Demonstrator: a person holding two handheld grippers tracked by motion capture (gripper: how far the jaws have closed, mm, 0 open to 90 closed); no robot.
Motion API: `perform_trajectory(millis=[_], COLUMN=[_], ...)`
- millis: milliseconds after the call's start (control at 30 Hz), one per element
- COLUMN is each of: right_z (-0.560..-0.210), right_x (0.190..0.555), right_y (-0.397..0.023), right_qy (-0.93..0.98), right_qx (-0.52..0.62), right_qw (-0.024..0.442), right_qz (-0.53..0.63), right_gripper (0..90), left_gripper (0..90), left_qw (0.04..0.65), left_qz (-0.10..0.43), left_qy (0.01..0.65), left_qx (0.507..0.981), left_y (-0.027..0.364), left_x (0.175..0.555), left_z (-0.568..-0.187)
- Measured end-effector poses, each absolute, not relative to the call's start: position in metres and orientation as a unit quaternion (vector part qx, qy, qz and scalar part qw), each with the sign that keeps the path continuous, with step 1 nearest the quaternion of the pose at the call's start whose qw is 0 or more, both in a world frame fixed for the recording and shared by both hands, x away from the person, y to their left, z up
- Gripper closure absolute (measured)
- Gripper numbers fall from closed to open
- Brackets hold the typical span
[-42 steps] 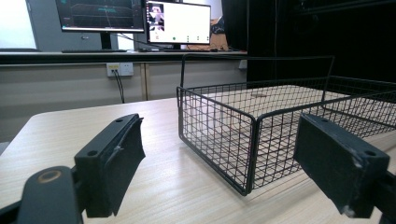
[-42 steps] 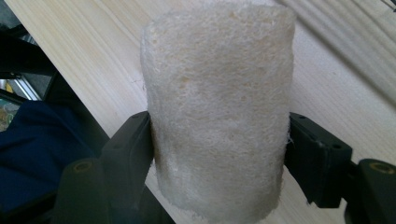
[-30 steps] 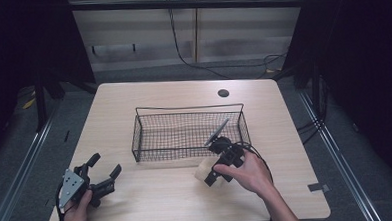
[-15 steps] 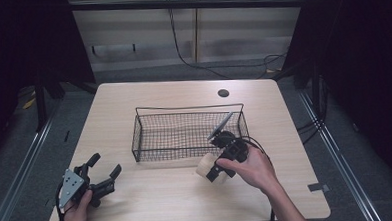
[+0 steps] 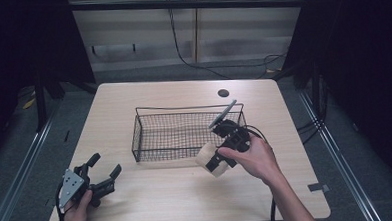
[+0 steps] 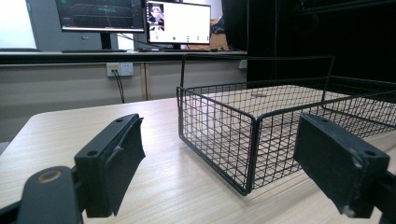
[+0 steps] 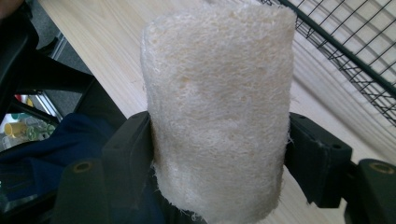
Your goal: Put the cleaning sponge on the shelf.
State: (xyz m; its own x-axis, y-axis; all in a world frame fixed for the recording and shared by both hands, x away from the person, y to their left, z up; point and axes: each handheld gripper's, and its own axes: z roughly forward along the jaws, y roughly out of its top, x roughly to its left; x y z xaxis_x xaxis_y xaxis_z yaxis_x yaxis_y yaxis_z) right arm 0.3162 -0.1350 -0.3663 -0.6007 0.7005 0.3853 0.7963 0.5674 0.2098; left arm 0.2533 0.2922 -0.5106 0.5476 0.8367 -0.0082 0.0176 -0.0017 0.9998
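Right gripper [image 5: 213, 160] is clamped on a loofah roll [image 5: 209, 160]; in the right gripper view both jaws press the sides of the pale, fibrous cylinder [image 7: 219, 107]. In the high view the roll sits just outside the near long wall of the wire basket [image 5: 151, 155], close to its right corner, and looks lifted off the table [image 5: 188, 201] or barely on it; cannot tell which.

Left gripper [image 5: 102, 170] is idle with jaws spread wide and nothing between them, low at the table's near-left corner, well apart from the basket. Its own view looks between the jaws at the basket's near corner [image 6: 252, 154].

Step in hand, as a judgement: the pick is done, and the carry of the roll toward the basket comes next. The next move calls for raising the roll above the basket's rim, moving it over the mesh floor, then letting go. The risk is catching the wall wire or the upright handle [image 5: 189, 109] on the far side. The roll looks soft and light, so it should squash a little in the grip and not slide.

Writing: none on the roll, basket or grippers. Two monitors [image 6: 177, 22] behind the basket show screens too small to read. No brand marks seen.
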Motion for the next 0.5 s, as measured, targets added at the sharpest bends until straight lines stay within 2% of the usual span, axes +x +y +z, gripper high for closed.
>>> perform_trajectory(millis=[500], right_z=[-0.343], right_x=[0.331], right_y=[-0.137], right_qy=[-0.872], right_qx=[-0.435], right_qw=[0.121], right_qz=[-0.187], right_gripper=[28.5], left_gripper=[15.7], left_qw=[0.619], left_qz=[0.331], left_qy=[0.342], left_qx=[0.625], left_y=[0.292], left_x=[0.253], left_z=[-0.511])
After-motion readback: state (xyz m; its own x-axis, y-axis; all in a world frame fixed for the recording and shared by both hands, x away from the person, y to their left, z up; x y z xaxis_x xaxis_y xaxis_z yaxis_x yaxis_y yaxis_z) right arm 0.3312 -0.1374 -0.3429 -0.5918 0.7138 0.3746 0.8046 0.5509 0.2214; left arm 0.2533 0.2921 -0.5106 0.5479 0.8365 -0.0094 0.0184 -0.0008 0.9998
